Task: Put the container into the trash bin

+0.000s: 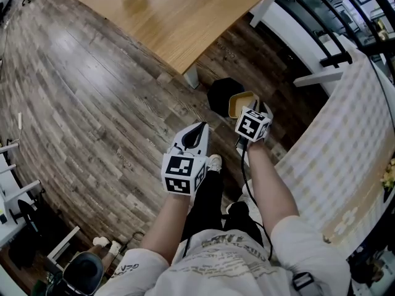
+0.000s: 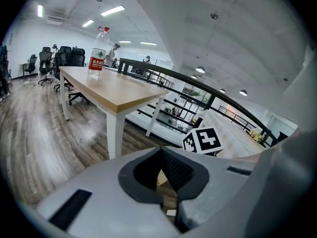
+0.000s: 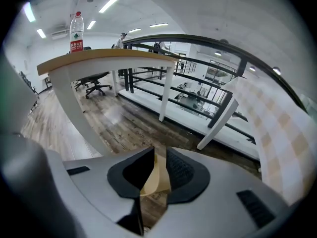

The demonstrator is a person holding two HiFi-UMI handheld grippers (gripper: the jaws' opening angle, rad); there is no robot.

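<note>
Container (image 1: 241,103) gripped above the trash bin (image 1: 220,95)
Right gripper (image 1: 258,108) nips the container's thin, tan, card-like wall between dark ribbed pads (image 3: 181,170), at the round black bin's right edge. Left gripper (image 1: 199,129), nearer the person than the bin, has its jaws closed together, empty.

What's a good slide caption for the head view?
Right tongs hold the tan container at the black trash bin, beside the wooden table.
</note>
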